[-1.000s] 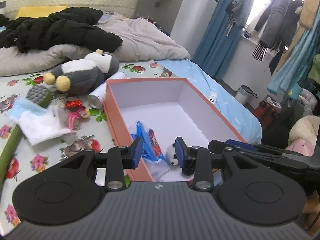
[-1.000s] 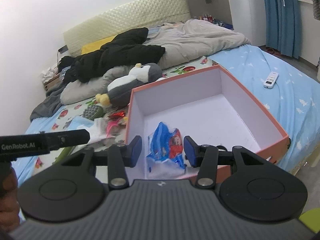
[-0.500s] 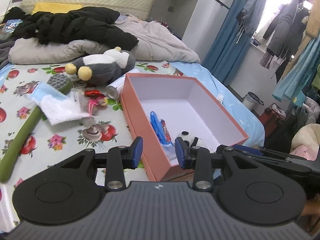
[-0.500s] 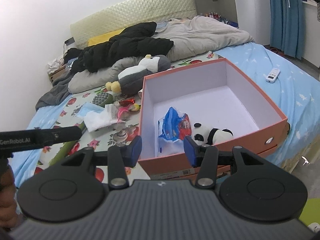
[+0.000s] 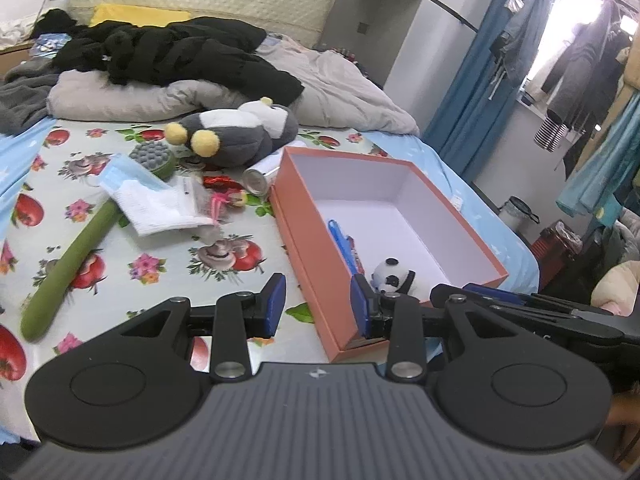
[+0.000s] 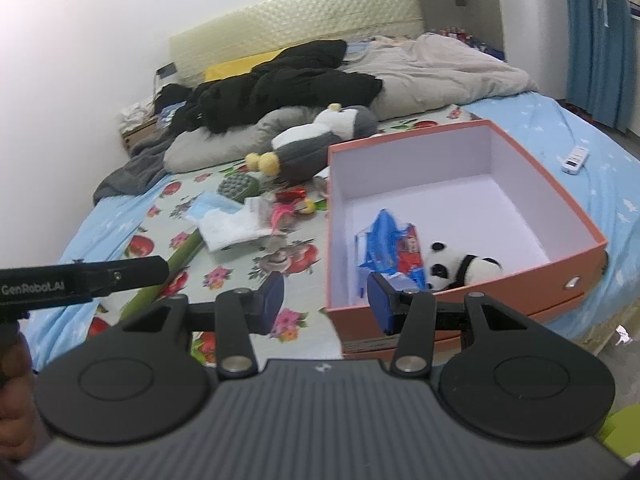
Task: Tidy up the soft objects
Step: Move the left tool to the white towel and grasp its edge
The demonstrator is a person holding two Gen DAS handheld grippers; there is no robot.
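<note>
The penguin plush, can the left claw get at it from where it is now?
Probably yes. The left claw is open and empty, and the penguin lies uncovered beyond the box, with only low clutter between.

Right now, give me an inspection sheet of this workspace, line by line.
Surface: bed with a fruit-and-flower sheet, blue sheet at the edges.
Job's things: orange box open, holding a small panda plush and a blue snack bag; penguin plush lies outside, beyond the box.
Clutter: white cloth, blue face mask, green long-handled brush, metal can, remote.
Grippers: left claw and right claw both open, nothing between the pads.
Cables: nothing seen.
Surroundings: black jacket and grey duvet at the headboard; blue curtain; hanging clothes.
</note>
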